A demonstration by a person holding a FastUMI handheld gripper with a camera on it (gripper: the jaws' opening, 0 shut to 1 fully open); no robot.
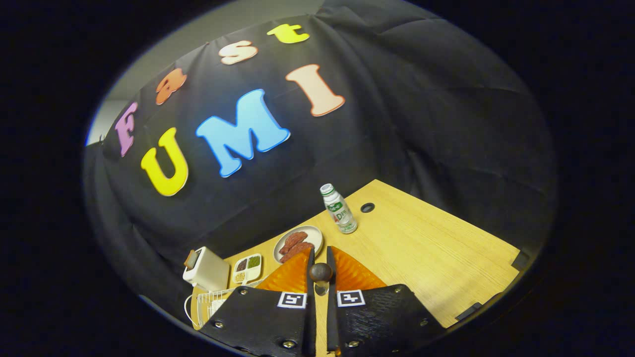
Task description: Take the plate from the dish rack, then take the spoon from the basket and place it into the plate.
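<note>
My gripper [320, 254] is held above the wooden table [436, 248], its two fingers nearly together. Between them sits a thin utensil, the spoon [321, 272]; its dark round end pokes up in the narrow gap and both fingers press on it. Just beyond the fingertips lies a pale round plate [313, 233] carrying reddish-brown slices. The white wire dish rack [207, 303] stands down to the left of the left finger, partly hidden by it.
A white toaster [205, 268] and a small compartment tray [247, 268] stand left of the plate. Right of the plate stands an upright bottle [339, 210], with a cable hole [367, 207] in the tabletop beyond it. The black cloth wall closes off the table's back.
</note>
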